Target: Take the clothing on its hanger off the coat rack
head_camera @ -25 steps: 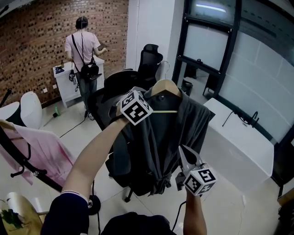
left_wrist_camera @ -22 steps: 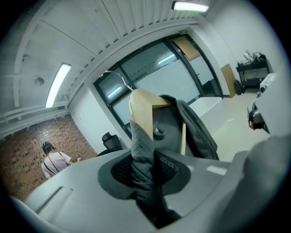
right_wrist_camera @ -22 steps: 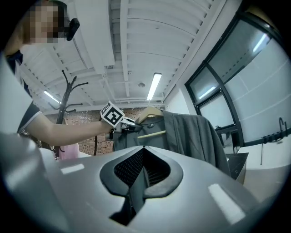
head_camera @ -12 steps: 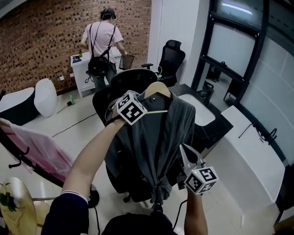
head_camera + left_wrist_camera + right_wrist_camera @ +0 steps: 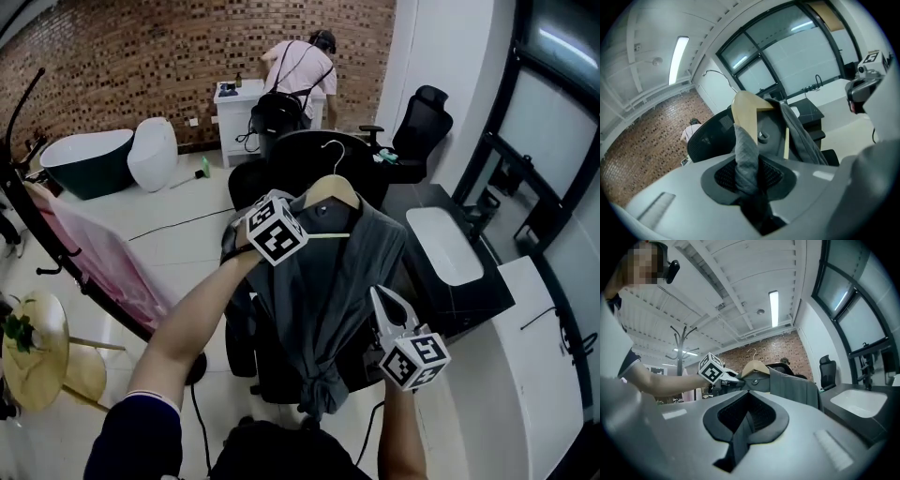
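At the far left stands the coat rack (image 5: 680, 355), with a pink garment (image 5: 98, 272) hanging on it. Well apart from it, near the middle of the room, we hold the grey garment (image 5: 328, 281) up in the air on its wooden hanger (image 5: 330, 190), clear of the rack and in front of a black office chair (image 5: 305, 155). Our left gripper (image 5: 748, 171) reaches in from the left at shoulder height, just below the hanger. Its jaws are closed on a fold of the grey cloth, which stands up between the pads. The hanger's metal hook rests on nothing. To the right and lower down, our right gripper (image 5: 746, 423) points upward beside the garment's right edge. Its jaws are pressed together with nothing between them, and we cannot tell whether its tips touch the cloth. Further right, a white basin (image 5: 445, 246) sits in a dark counter. At the back, a person (image 5: 302, 70) stands at a white cabinet against the brick wall.
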The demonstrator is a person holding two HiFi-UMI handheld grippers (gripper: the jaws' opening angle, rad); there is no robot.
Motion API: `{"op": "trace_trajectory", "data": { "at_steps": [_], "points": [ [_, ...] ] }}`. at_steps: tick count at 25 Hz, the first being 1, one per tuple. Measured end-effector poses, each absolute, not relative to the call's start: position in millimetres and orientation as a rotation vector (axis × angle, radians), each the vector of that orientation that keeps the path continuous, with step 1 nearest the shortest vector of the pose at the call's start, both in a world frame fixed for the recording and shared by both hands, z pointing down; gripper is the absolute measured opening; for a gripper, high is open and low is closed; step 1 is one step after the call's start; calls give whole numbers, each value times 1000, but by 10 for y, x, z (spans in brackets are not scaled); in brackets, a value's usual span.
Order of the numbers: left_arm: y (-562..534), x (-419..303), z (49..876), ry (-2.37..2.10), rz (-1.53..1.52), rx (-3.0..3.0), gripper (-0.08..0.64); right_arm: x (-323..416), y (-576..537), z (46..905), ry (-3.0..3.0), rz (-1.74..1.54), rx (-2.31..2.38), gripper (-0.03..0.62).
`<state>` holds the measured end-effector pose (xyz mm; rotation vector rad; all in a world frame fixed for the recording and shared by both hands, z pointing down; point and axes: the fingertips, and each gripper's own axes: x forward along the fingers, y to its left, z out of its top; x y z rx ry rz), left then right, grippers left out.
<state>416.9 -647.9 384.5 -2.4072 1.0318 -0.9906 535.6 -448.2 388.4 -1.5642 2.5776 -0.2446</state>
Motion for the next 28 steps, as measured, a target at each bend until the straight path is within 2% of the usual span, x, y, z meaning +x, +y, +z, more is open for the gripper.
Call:
{"op": "trace_trajectory", "data": {
  "at_steps": [11,20,28],
  "points": [
    [-6181,3964,4610,1173,-1120,-2398,77,5222,-4555,4213,2693,-363,-1381,2],
    [-5911,4238,5561,1127,-1243,-2565,40,5473,-4479,4581,2721,-468,-1410,2],
    [-5694,4579,6257,1121,-1300,-2744,38,5749,-4366,4939,2716,-588,-1464,2]
  ]
}}
